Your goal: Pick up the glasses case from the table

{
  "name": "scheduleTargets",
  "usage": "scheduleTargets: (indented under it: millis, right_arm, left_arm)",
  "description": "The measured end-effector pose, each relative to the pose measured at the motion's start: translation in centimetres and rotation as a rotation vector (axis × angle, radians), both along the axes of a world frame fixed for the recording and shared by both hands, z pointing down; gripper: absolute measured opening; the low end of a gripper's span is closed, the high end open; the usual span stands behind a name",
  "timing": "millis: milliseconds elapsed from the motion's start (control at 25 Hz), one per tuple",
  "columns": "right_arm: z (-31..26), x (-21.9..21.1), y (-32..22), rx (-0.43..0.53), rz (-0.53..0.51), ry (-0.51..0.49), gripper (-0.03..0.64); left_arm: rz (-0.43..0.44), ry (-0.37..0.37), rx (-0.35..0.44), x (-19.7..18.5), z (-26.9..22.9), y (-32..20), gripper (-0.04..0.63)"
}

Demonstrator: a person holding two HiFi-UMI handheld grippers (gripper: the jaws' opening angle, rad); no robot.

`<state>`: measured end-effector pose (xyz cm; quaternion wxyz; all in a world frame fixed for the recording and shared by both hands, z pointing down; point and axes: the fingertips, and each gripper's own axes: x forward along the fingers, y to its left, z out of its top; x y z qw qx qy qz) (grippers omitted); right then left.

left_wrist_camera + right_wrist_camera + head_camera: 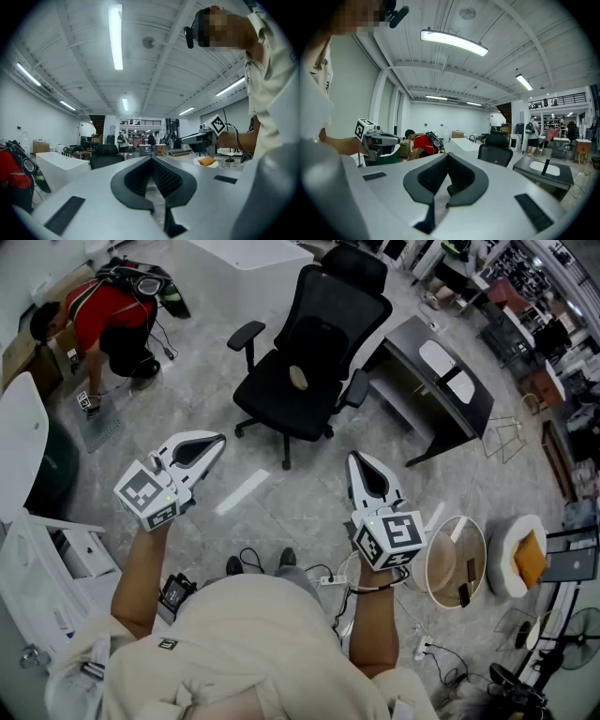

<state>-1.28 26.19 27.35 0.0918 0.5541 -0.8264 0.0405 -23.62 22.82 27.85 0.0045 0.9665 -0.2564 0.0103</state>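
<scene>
Hovering over grey marbled floor (281,512): white plastic left gripper (217,441) at 9 o'clock, right gripper (360,459) at 4 o'clock; ribbed black pads (165,179) pressed together, empty. Glasses case: cannot tell where.

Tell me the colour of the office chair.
The office chair is black; head view shows it best.

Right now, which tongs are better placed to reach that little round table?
Right. The right tongs hang just beside the round table; the left tongs sit across the body from it. Both are shut and empty.
</scene>
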Motion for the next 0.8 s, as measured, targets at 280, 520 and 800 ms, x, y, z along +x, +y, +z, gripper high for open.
scheduleTargets:
  millis: [280,520,800]
  right_arm:
    - [0.1,-0.2,0.2,-0.004,0.005,0.001,0.023]
    - [0.3,-0.7,0.7,-0.009,0.013,-0.003,0.023]
    - [0.6,-1.9,1.1,-0.013,0.013,-0.037,0.025]
  left_arm:
    - [0.014,0.003,-0.007,0.0,0.4,0.3,0.014]
    - [0.023,0.008,-0.012,-0.5,0.8,0.7,0.014]
    - [0.038,0.023,-0.016,-1.1,1.3,0.9,0.014]
